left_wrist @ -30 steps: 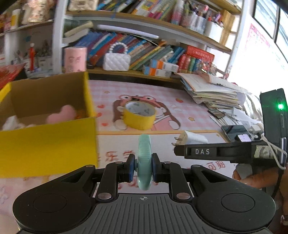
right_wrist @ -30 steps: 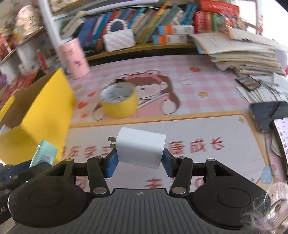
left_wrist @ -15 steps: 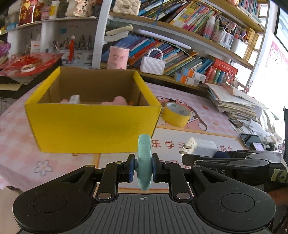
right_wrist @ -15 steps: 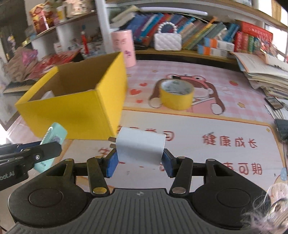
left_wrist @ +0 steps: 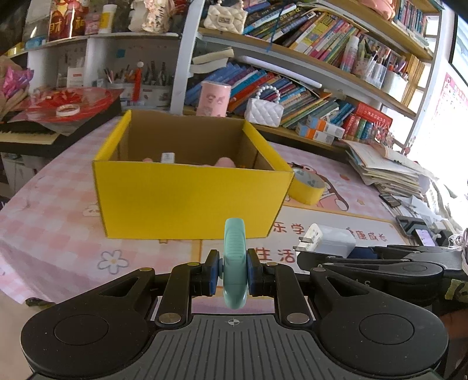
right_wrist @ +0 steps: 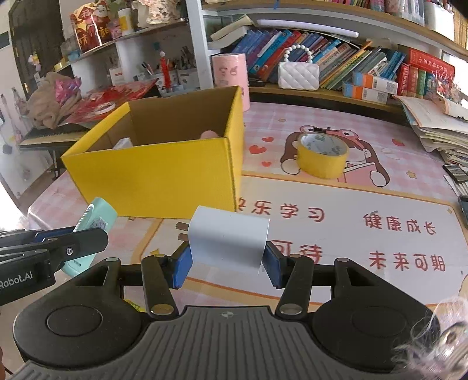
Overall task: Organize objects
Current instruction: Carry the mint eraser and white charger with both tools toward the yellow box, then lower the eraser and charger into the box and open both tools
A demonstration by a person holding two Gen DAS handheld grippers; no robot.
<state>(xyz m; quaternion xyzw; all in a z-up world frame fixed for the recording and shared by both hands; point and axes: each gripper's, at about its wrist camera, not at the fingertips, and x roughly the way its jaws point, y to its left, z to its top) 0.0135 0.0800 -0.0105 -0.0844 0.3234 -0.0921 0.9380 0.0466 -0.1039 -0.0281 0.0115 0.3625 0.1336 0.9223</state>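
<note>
The yellow box (left_wrist: pixel 190 198) on the counter (left_wrist: pixel 52 233) already holds some items, while the left hand-held gripper (left_wrist: pixel 233 273) clamps a mint case (left_wrist: pixel 234 263) and the right hand-held gripper (right_wrist: pixel 226 264) a white charger (right_wrist: pixel 228 239), and yellow tape (right_wrist: pixel 323 159) lies outside.

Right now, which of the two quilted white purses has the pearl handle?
The lower-shelf white purse beside the pink canister; its handle is a loop of pearls. The cream purse sits higher up.

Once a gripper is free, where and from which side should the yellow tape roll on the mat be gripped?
The yellow tape roll lies flat, hole up, clear of the yellow box. Probably best from above: one finger into the open core, one outside, pinching the wall on its near side.
</note>
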